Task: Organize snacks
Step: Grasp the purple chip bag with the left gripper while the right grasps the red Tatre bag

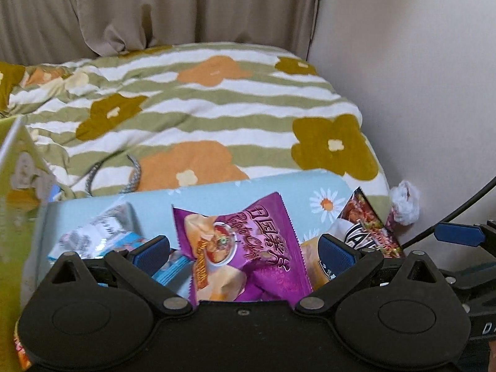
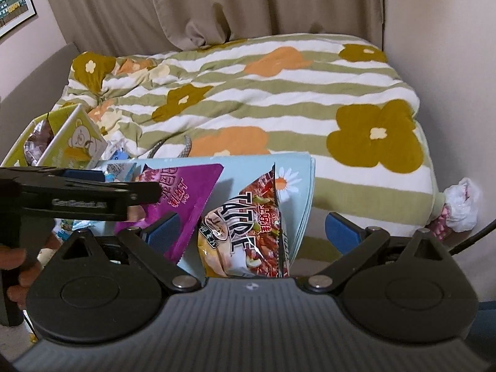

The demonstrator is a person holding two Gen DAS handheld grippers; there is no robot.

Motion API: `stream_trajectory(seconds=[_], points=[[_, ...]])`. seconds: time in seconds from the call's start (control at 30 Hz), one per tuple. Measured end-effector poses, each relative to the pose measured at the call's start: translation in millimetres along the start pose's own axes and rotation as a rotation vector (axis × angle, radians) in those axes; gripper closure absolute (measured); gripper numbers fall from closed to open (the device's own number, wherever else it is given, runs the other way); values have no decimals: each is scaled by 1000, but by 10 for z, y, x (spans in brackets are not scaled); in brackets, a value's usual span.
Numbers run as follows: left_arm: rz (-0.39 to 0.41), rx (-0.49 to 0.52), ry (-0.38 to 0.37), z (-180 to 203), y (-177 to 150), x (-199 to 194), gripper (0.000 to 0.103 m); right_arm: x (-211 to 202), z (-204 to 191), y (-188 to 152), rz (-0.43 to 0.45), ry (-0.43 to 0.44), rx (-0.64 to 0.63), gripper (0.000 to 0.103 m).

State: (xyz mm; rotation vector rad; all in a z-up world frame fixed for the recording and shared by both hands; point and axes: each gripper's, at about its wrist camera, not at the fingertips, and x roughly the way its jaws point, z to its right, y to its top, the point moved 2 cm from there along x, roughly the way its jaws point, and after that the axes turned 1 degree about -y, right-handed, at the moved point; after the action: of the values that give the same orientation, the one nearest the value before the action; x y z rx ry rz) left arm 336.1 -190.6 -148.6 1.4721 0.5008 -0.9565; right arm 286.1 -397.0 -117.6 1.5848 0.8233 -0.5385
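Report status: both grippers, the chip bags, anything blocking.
Left gripper open, straddling purple potato chip bag. Right gripper open, red-and-white snack bag between fingers. Both bags in light blue daisy box. Nothing blocking.

A flowered striped quilt [image 2: 248,99] covers the bed, beige curtains [image 2: 217,3] behind, pale wall [image 1: 403,77] alongside.

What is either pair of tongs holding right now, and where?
Nothing. The left tongs are open around the purple crinkly chip bag, pads apart from it; the right tongs are open over the red-and-white TATRE snack bag.
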Motion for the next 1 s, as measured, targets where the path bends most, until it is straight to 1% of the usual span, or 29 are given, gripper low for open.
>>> stream_trajectory(seconds=[0.2,0.3,0.37,0.5,0.57,0.63,0.77,0.9,1.0], points=[[-52,21,3,2,-8,261,2,223,18,-25,-42,8,-4,0],[-94,17,-17,-17,-46,363,12,303,-10,-48,-61,12,-32,1],[-85,25,-33,-22,-61,368,13,342,-28,-55,-66,26,-49,4],[-81,47,-45,-49,-71,339,23,403,-76,-64,-66,46,-79,4],[-83,50,-58,-74,-74,329,26,452,-89,-77,-78,45,-90,4],[-82,58,-72,-80,-78,310,31,504,-93,-85,-92,47,-96,7],[-74,89,-75,-63,-102,250,36,569,-121,-80,-105,54,-117,7],[-66,101,-70,-73,-144,196,38,641,-149,-69,-126,78,-136,6],[-67,88,-68,-128,-169,168,38,698,-154,-60,-144,108,-133,2]])
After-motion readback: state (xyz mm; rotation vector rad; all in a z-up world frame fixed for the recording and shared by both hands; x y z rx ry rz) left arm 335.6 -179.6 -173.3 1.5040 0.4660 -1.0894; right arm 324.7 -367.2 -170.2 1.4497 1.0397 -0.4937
